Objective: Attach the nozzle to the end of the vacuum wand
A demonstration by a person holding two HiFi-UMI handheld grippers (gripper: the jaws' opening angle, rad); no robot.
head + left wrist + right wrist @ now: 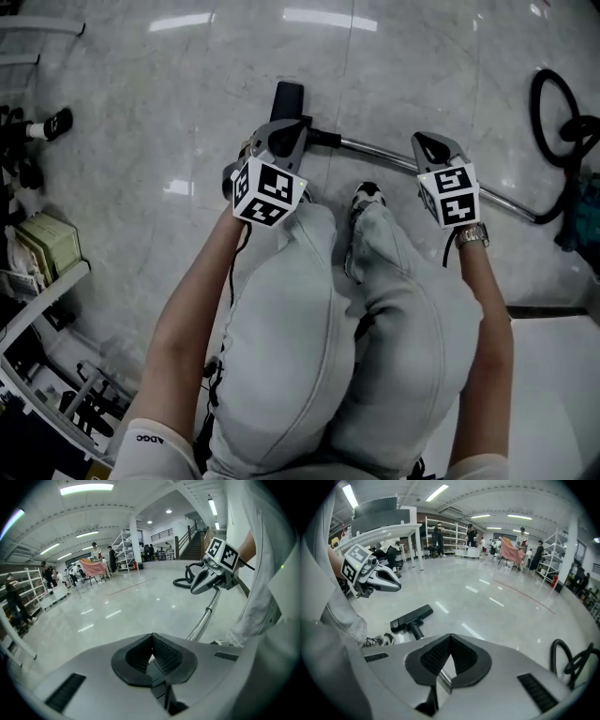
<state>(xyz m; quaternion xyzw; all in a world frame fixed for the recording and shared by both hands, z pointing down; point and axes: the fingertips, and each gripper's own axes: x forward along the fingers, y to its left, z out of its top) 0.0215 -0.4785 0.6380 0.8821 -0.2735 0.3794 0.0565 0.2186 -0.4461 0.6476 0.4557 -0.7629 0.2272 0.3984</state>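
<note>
Black flat nozzle (411, 617) at chrome wand (384, 150) end | left tool (152, 644) closed, empty | right tool (450, 641) closed, empty

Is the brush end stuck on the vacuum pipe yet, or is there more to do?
It looks nearly finished. Done: the nozzle seems joined to the wand, lying in one line on the floor. In hand: nothing; the left gripper and right gripper are shut and empty, held above it. Left: maybe checking the joint is tight, which the pictures cannot show.
</note>
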